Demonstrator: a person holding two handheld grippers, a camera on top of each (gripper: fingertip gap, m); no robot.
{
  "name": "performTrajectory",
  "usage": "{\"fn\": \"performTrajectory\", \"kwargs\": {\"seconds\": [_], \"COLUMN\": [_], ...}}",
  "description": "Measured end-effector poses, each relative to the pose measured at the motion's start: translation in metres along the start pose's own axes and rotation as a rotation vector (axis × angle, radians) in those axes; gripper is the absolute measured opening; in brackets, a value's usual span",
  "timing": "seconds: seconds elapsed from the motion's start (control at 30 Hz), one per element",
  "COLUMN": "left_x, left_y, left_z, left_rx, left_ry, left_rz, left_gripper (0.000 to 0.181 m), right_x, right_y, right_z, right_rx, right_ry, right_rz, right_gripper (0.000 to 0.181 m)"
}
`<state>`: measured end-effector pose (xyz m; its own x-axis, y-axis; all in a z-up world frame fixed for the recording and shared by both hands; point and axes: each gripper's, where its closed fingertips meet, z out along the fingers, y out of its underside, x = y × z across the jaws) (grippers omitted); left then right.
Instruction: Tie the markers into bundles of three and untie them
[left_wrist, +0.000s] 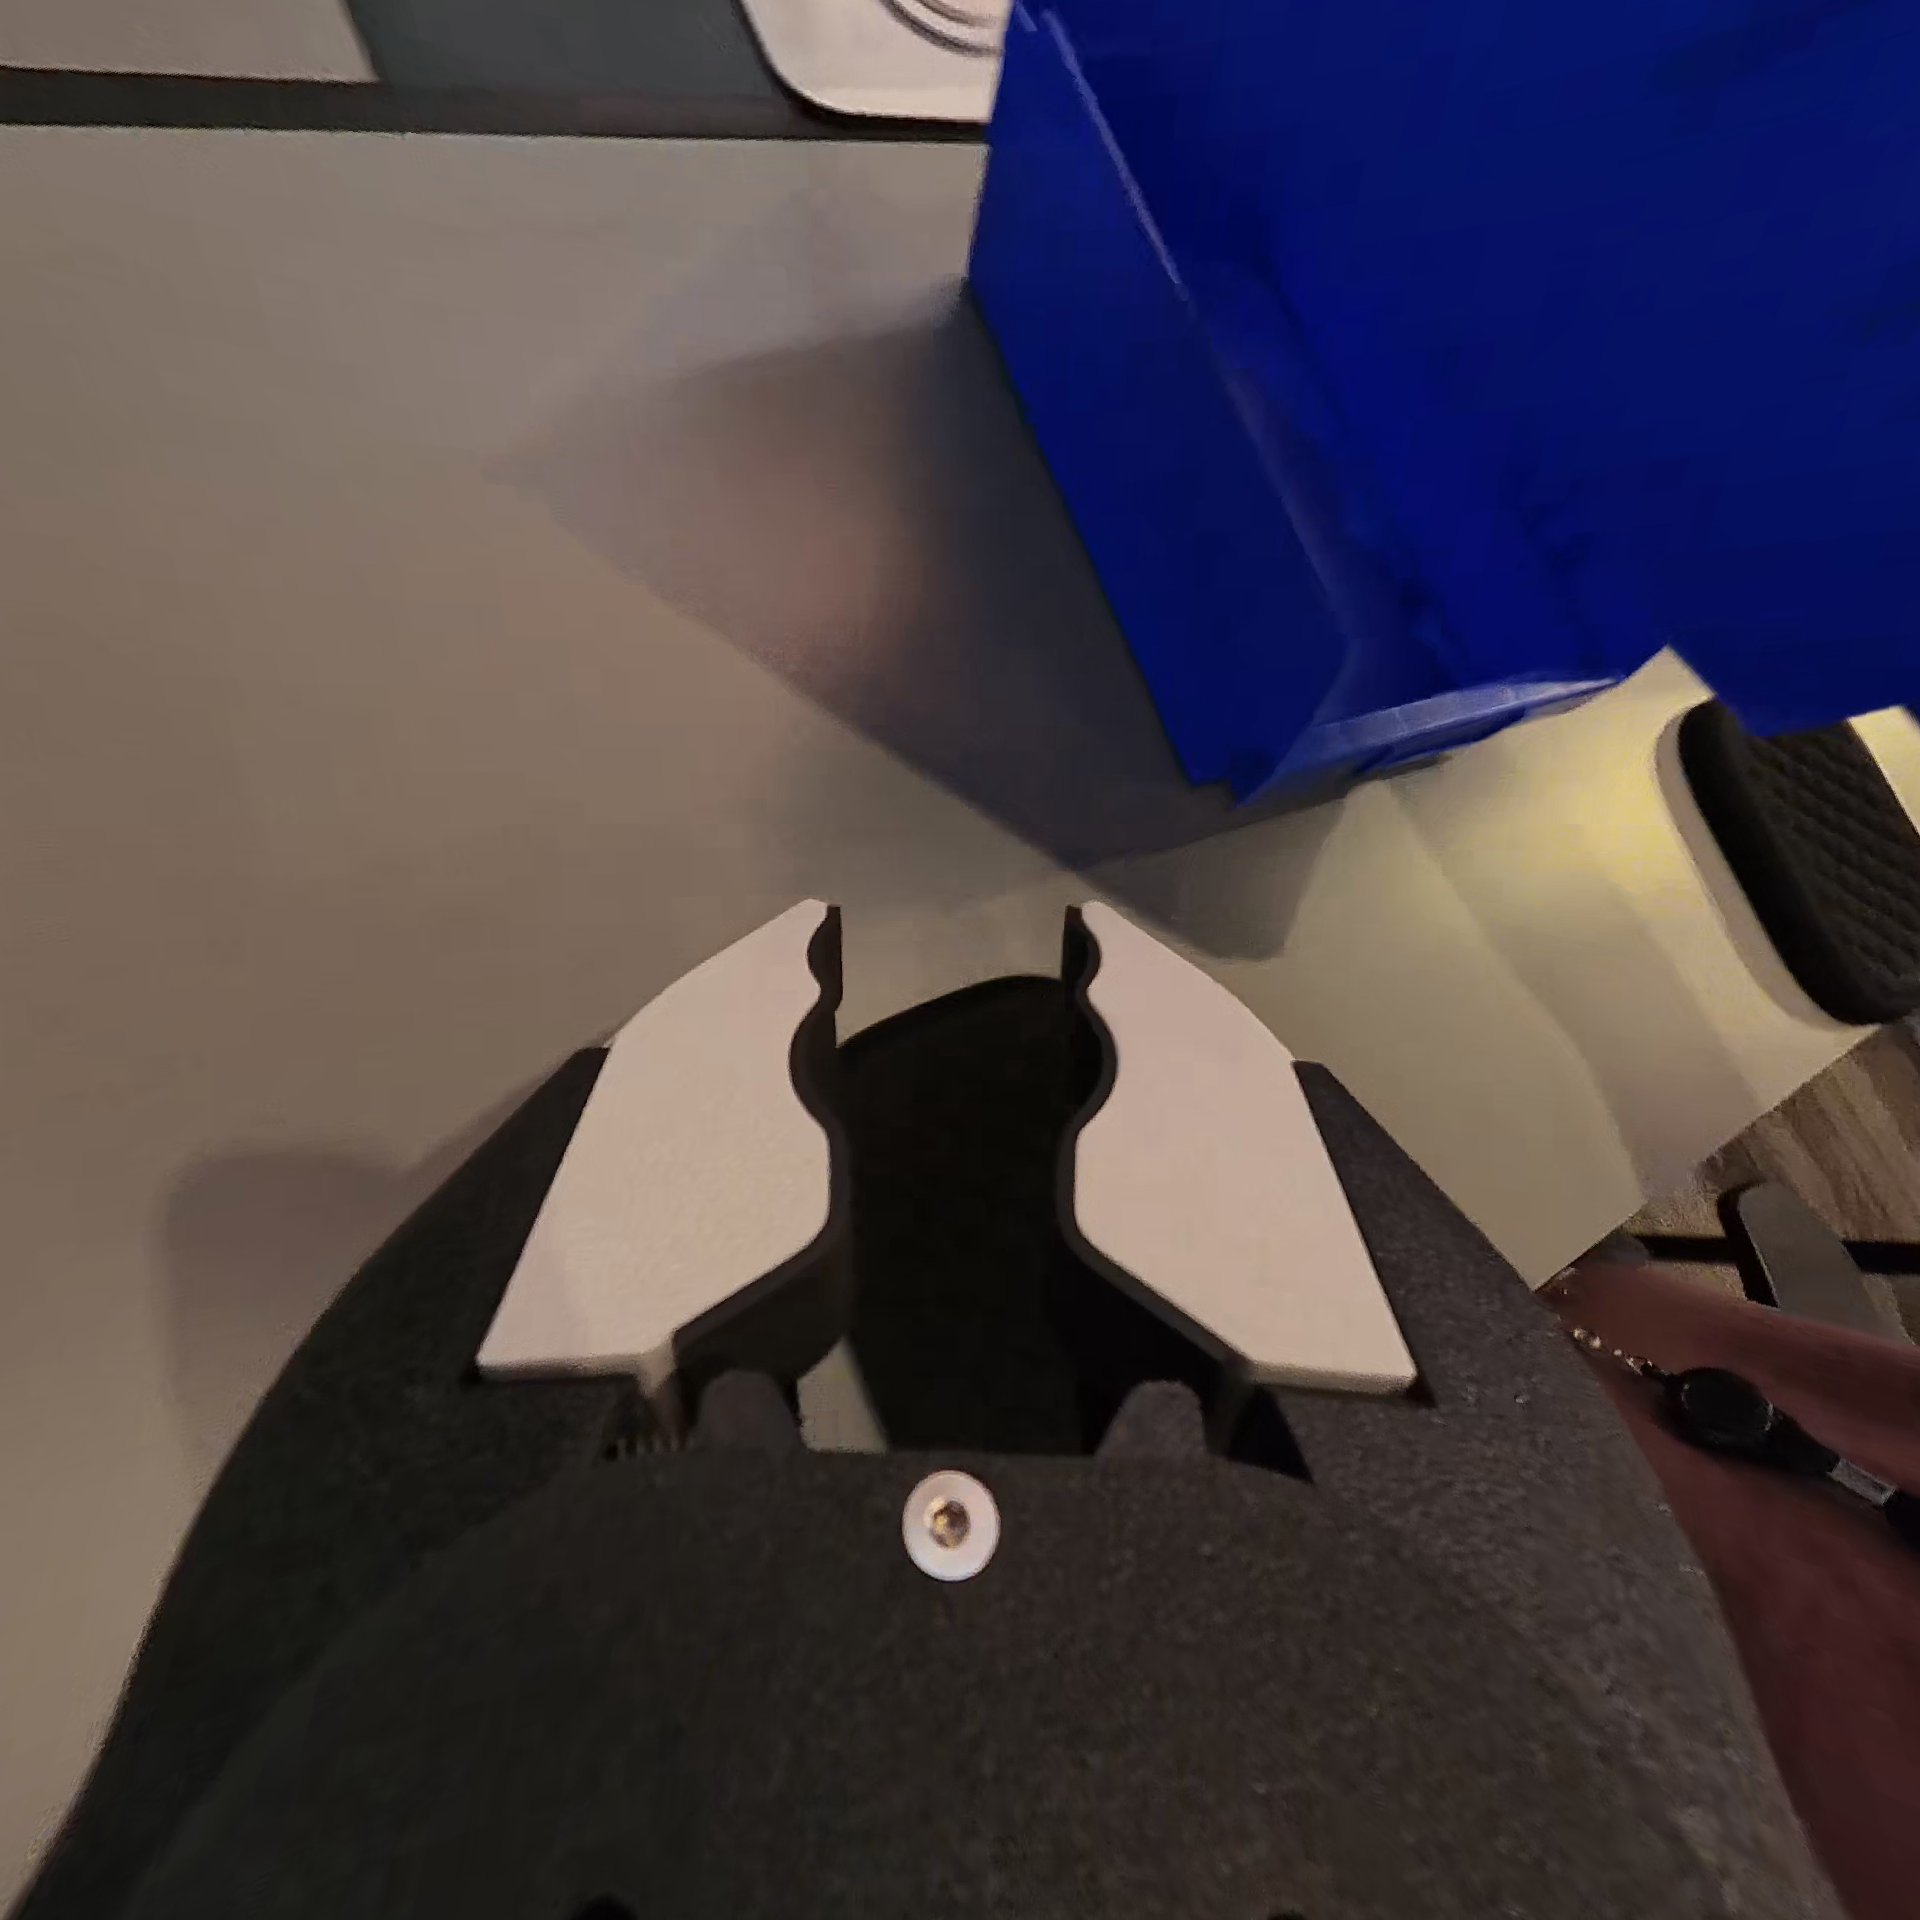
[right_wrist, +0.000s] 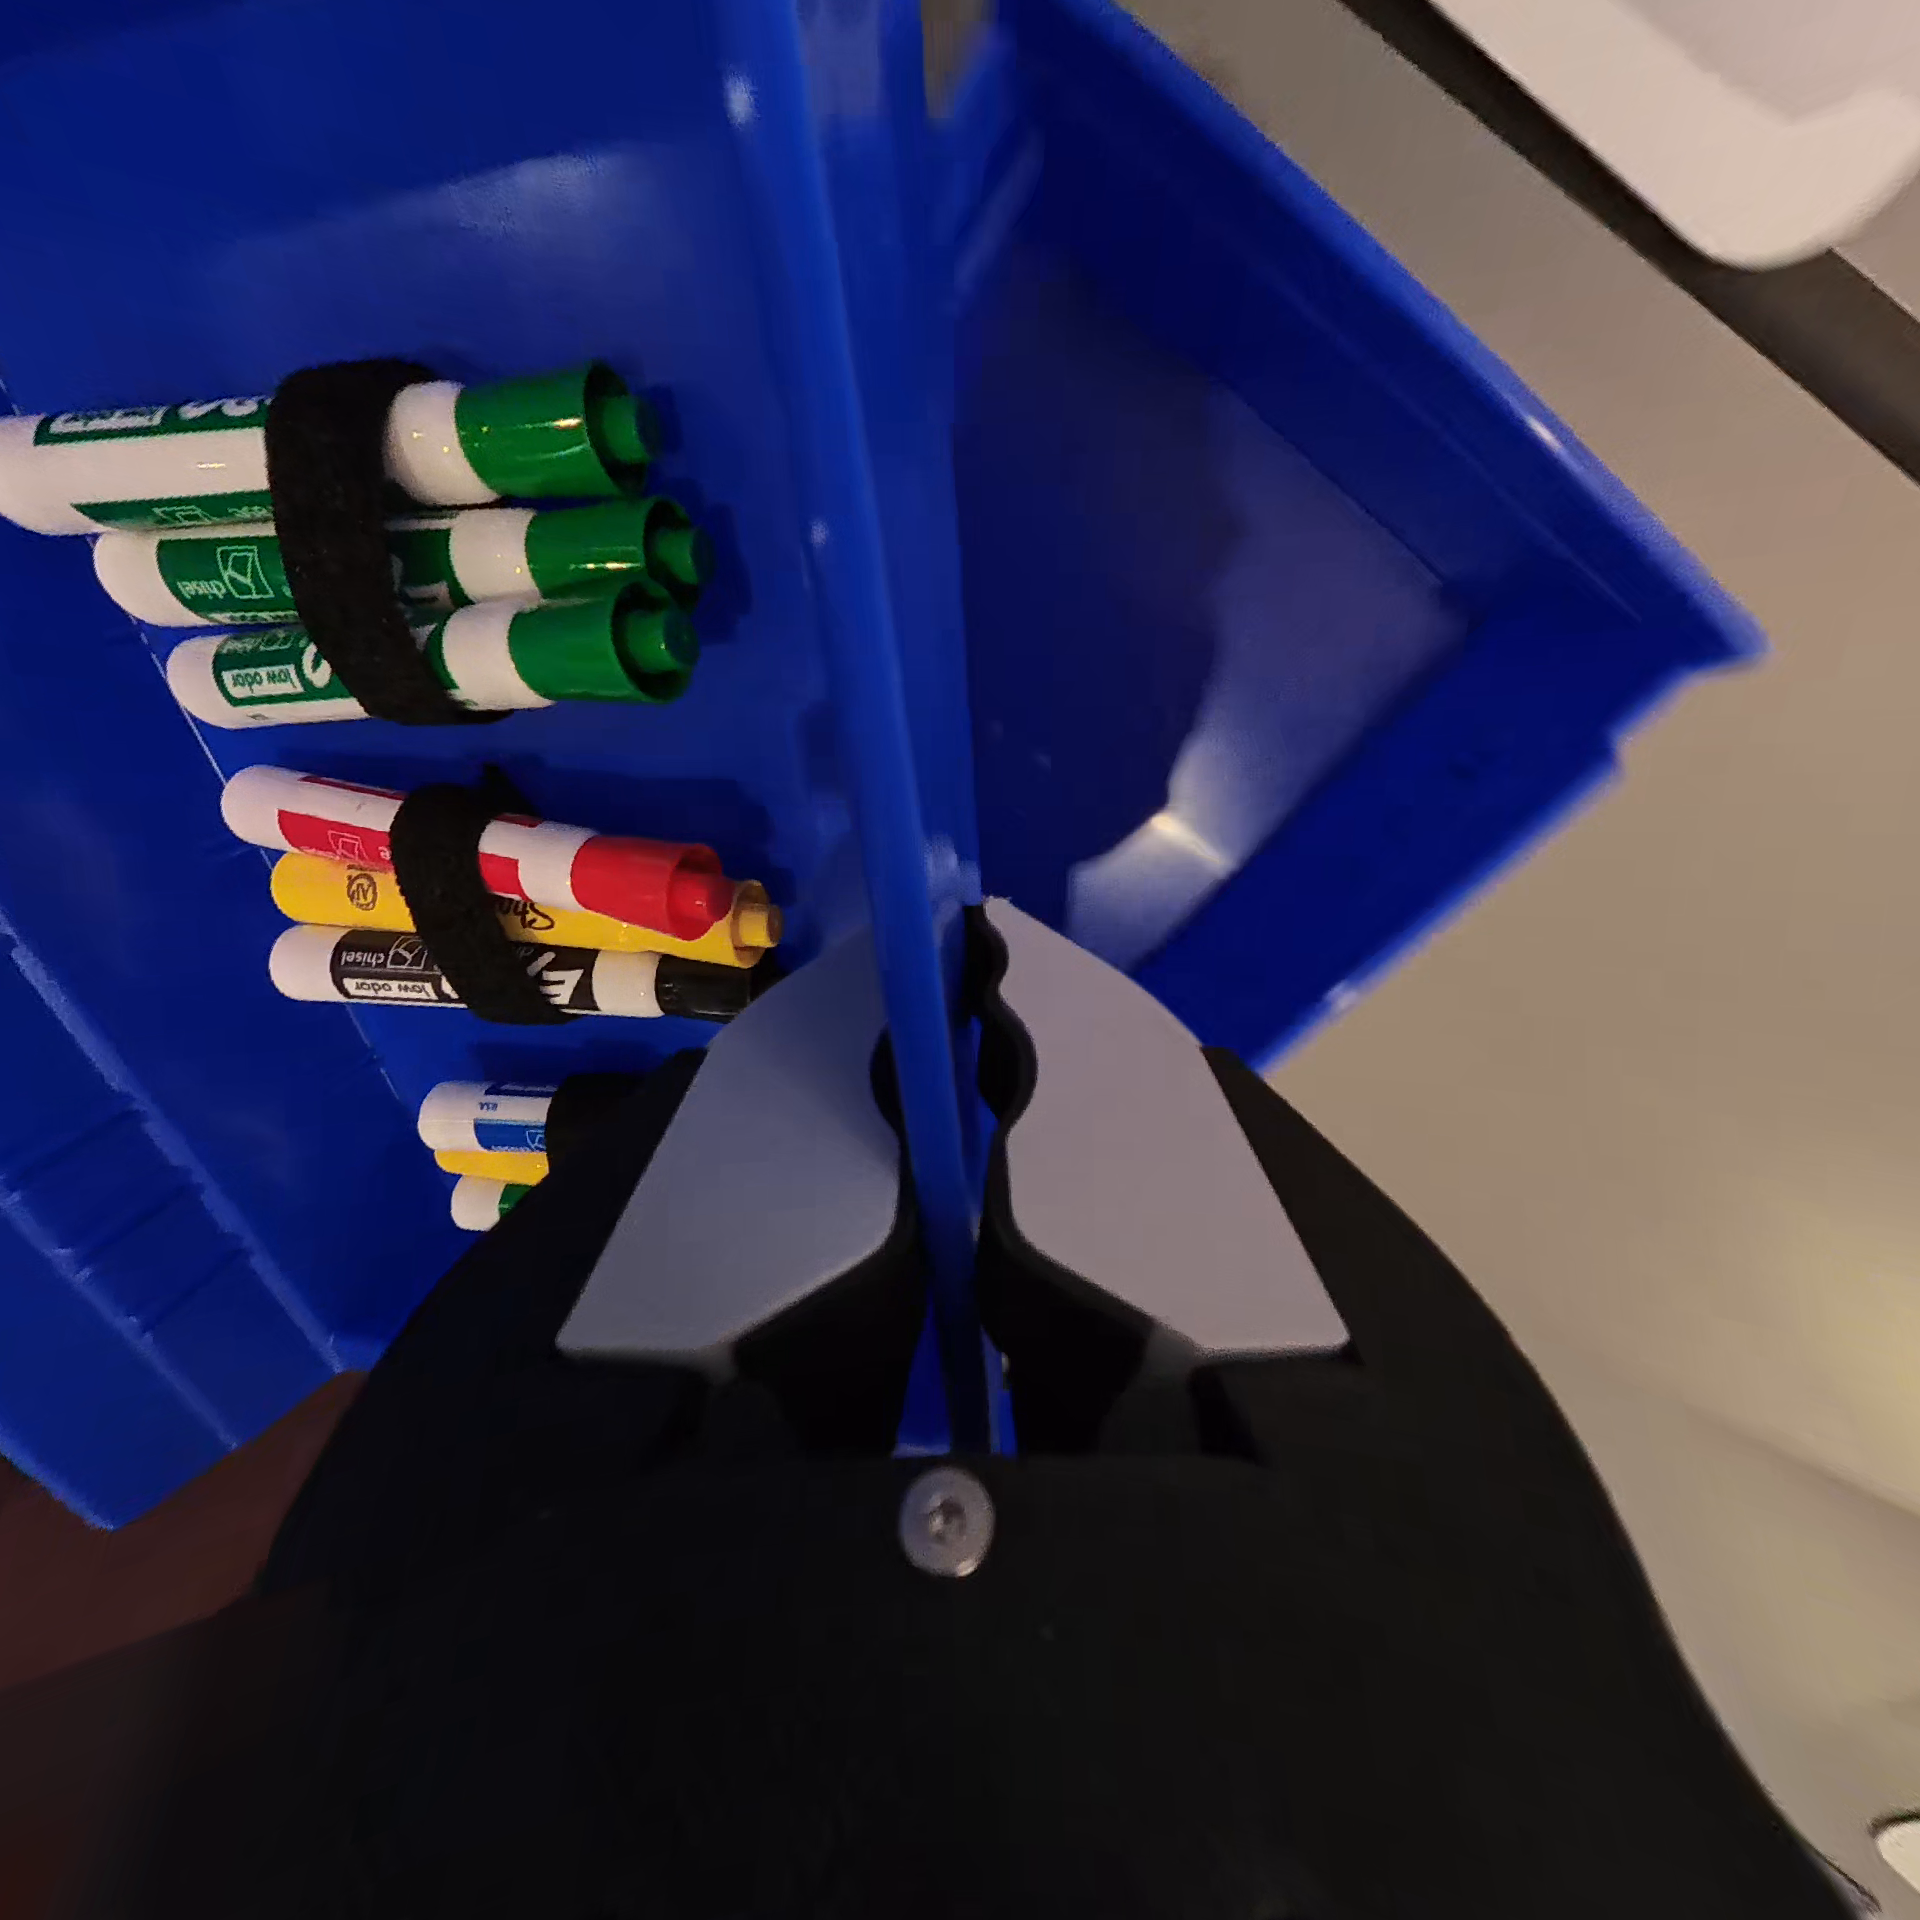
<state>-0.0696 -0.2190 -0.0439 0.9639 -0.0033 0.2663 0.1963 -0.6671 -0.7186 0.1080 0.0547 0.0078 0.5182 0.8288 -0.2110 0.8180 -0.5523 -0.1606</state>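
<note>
- The right gripper (right_wrist: 951, 1029) is closed tight on the thin dividing wall (right_wrist: 883, 727) of a blue bin (right_wrist: 1507, 582); one pale finger sits on each side of the wall.
- Left of that wall, three bundles of markers lie on the bin floor, each wrapped by a black strap.
- The far bundle (right_wrist: 416, 540) is three green-capped markers, side by side, with the strap (right_wrist: 332, 540) around their middles.
- The middle bundle (right_wrist: 499, 894) holds a red, a yellow and a black marker, caps toward the divider, its black-capped end just beside the gripper's left finger.
- The nearest bundle (right_wrist: 488, 1148) is mostly hidden behind the gripper body; only white, blue, yellow and green ends show.
- The compartment right of the divider holds nothing visible.
- The left gripper (left_wrist: 951, 935) hovers over the grey table (left_wrist: 312, 520), its jaws partly open with a clear gap and nothing between them.
- In the left wrist view the blue bin (left_wrist: 1455, 364) fills the upper right, blurred, and the right gripper's ribbed black pad (left_wrist: 1808, 862) shows beneath it.
</note>
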Motion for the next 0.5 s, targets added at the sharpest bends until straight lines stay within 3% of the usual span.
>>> {"fn": "performTrajectory", "kwargs": {"seconds": [0.27,0.5], "left_x": [-0.054,-0.075], "left_y": [0.028,0.047], "left_z": [-0.058,-0.085], "left_rx": [0.033,0.036], "left_ry": [-0.113,-0.126], "left_rz": [-0.077,-0.099], "left_gripper": [0.043,0.044], "right_x": [-0.121,-0.175], "right_y": [-0.088,-0.121], "right_z": [0.056,0.131], "right_rx": [0.042,0.040], "right_ry": [-0.102,-0.161], "right_rz": [-0.002,0.083], "right_gripper": [0.007,0.007]}}
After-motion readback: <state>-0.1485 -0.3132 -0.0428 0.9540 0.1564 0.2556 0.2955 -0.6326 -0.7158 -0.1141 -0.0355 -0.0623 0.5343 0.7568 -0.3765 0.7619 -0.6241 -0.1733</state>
